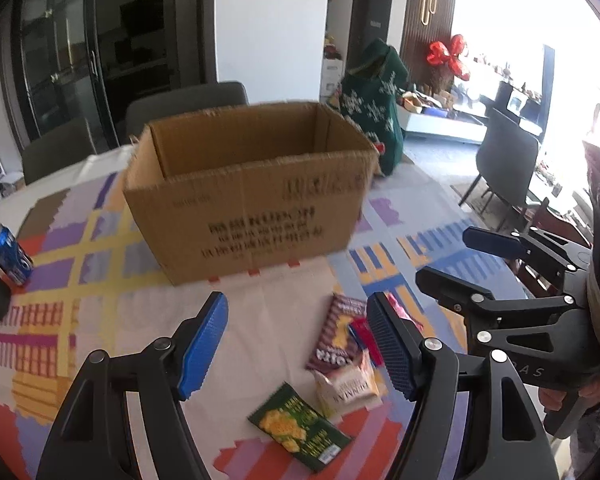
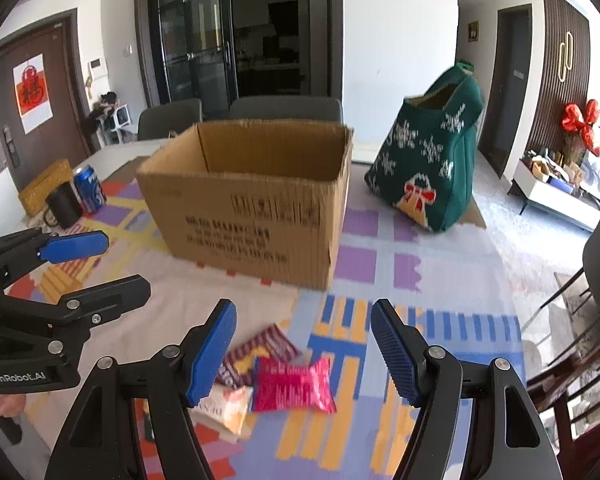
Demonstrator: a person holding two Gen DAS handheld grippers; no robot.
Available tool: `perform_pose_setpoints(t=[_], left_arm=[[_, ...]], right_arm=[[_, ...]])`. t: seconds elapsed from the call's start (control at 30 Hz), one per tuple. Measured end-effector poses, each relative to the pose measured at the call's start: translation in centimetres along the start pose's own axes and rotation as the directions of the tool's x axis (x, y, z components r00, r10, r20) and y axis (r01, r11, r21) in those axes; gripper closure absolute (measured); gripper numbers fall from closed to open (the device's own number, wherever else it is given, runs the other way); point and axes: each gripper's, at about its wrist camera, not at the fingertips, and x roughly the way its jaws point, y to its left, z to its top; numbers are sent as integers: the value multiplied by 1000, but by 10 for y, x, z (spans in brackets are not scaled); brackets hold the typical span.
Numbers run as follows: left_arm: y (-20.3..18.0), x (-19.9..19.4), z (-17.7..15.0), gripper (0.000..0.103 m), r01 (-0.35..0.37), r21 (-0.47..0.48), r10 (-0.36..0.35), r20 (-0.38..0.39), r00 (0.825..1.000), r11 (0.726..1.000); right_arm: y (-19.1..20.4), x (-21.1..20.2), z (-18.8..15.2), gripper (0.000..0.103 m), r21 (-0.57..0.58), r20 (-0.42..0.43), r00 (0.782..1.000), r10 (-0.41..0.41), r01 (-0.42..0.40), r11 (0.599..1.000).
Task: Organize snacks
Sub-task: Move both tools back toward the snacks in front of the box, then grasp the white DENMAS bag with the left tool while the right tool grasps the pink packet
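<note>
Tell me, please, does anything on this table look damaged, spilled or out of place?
Nothing looks spilled. The cardboard box has ragged top edges where its flaps seem torn off. The snack packets lie in a loose overlapping heap on the tablecloth, not yet sorted.

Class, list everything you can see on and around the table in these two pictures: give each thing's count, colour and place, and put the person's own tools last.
Box: one, brown cardboard, open, middle of table.
Snack packets: four, green, maroon-striped, pale, pink, in front of box.
Can: one, blue, left of box.
Mug: one, black, beside can.
Bag: one, green with snowflakes, right of box.
Tablecloth: one, multicoloured, covering table.
Chairs: grey, behind table.
Left gripper: fingers blue, open, above packets.
Right gripper: fingers blue, open, above pink packet.
</note>
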Motion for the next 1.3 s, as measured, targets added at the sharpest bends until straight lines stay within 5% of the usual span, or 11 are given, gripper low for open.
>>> perform_pose_setpoints(t=[0.83,1.2,1.3], left_arm=[[-11,69,-65,33,128,-25,-130,-231,964,992],[-11,87,-68,44,162,-76,-177,-254,951,984],[-11,89,-69,54,186,-90,-203,-258,945,978]], right_arm=[[-8,42,-76,33,61,-194,981,11,1,998],[-13,50,-79,32,62,-207,978,-1,14,998],[-16,52,-79,32,66,-210,978,1,13,998]])
